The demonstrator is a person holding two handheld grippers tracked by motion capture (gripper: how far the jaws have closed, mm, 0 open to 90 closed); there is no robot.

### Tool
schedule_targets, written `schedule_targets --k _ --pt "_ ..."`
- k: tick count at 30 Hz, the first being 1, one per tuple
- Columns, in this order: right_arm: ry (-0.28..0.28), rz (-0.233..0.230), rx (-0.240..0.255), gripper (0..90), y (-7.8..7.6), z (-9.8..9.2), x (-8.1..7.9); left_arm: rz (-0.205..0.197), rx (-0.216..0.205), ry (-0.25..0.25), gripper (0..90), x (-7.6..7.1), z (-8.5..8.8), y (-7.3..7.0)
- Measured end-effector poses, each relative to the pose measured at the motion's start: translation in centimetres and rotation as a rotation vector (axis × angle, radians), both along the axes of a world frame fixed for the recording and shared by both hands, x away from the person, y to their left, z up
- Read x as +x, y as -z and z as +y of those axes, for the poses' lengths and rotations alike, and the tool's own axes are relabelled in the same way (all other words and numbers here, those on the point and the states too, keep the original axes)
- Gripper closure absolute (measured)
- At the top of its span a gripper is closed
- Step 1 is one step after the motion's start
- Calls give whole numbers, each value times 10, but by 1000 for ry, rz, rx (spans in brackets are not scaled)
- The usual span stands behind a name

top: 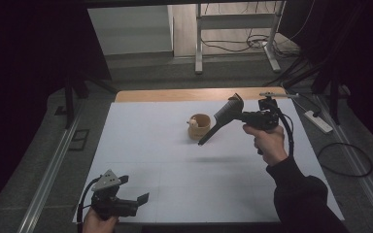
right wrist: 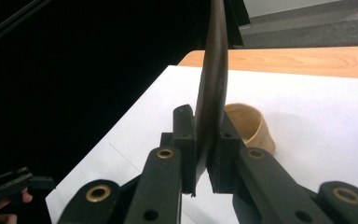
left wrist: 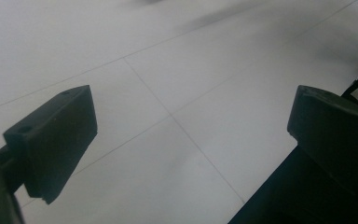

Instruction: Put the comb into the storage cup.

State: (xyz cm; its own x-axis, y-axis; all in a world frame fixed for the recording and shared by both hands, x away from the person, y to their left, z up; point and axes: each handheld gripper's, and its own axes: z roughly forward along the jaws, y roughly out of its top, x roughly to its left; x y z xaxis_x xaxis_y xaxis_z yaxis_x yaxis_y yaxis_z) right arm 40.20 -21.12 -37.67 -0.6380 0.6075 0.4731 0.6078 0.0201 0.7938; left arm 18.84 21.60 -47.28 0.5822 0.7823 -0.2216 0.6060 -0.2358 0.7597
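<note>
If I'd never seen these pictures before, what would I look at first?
Probably the right gripper, held above the middle of the white table with its jaws shut on a dark spatula that slants down toward a small wooden cup. Next, the left gripper at the table's near left corner, its jaws wide open with nothing between them.

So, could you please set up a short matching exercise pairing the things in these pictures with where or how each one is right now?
Things:
1. black spatula
2. wooden cup
3. left gripper
4. right gripper

States:
A. jaws apart, nothing between them, near the table's front edge
B. standing on the white table, a small pale thing inside
C. lifted off the table, slanting down toward the cup
D. jaws clamped on a dark flat piece

Pairs: 1-C, 2-B, 3-A, 4-D
</note>
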Motion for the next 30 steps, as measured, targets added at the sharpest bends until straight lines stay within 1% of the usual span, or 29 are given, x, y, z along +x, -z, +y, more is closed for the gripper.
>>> schedule_targets --k 3,5,6,7,8,10,13,14,15,16,20,22,25,28,30 --pt "9 -1 -4 837 -2 0 5 9 2 -6 21 -1 2 1" --pt "20 -2 -7 837 -3 0 8 7 9 -12 20 -3 3 1" --pt "23 0 -5 837 -3 0 10 2 25 -20 19 -4 3 0" --pt "23 0 -5 837 -3 0 10 2 25 -20 17 -4 3 0" --pt "30 -2 -3 837 -4 0 13 -4 35 -26 15 -5 4 0" --pt "32 -2 -1 837 -6 0 15 -5 49 -29 15 -6 3 0" --pt "34 -2 1 837 -7 0 17 -8 59 -24 15 -6 2 0" --pt "37 -4 0 837 -9 1 19 -7 72 -15 15 -6 0 0" --pt "37 -4 0 837 -9 1 19 -7 72 -15 15 -6 0 0" --pt "38 -6 -1 837 -11 1 20 -5 86 -3 15 -5 -1 0" --pt "39 -11 -9 837 -14 3 22 1 85 3 15 -4 -1 1" --pt "40 -14 -13 837 -16 4 25 3 75 2 15 -4 -1 1" --pt "43 -17 -12 837 -17 5 27 5 70 3 15 -4 0 1" --pt "45 -16 -15 837 -18 5 28 2 66 -4 12 -4 0 1" --pt "50 -21 -29 837 -19 5 30 -1 69 -15 7 -4 2 0"
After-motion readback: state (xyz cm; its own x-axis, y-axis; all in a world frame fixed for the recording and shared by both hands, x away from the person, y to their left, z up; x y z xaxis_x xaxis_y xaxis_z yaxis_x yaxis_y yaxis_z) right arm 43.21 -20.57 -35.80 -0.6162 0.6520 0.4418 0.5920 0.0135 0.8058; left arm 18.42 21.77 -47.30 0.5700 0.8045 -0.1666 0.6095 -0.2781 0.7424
